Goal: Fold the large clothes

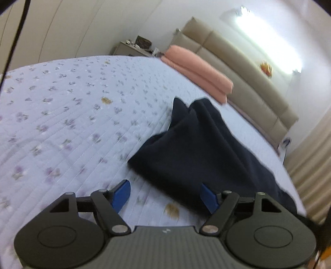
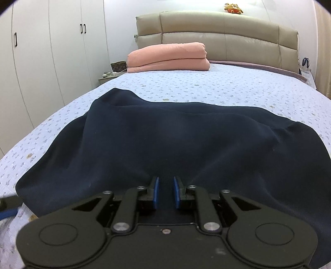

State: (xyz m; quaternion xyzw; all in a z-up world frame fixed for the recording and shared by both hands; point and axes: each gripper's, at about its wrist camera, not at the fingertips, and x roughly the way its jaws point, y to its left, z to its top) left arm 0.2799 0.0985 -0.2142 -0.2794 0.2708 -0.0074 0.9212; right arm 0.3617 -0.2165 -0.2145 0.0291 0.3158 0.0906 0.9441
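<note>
A large dark navy garment (image 2: 175, 140) lies spread and rumpled on the bed's pale floral cover (image 2: 227, 87). My right gripper (image 2: 166, 180) sits at its near edge, blue pads narrow with navy cloth pinched between them; creases fan out from the fingers. In the left wrist view the same garment (image 1: 196, 149) lies to the right, one end raised in a peak. My left gripper (image 1: 164, 186) stands open over the cover (image 1: 72, 103). Its right finger (image 1: 209, 196) is at the garment's edge, and nothing sits between the pads.
A folded pink blanket (image 2: 167, 55) rests against the beige headboard (image 2: 217, 31). A nightstand (image 2: 107, 75) with small items and white wardrobes (image 2: 51, 62) stand left of the bed. A plush toy (image 2: 233, 8) sits on the headboard. Curtains (image 1: 310, 165) hang to the right.
</note>
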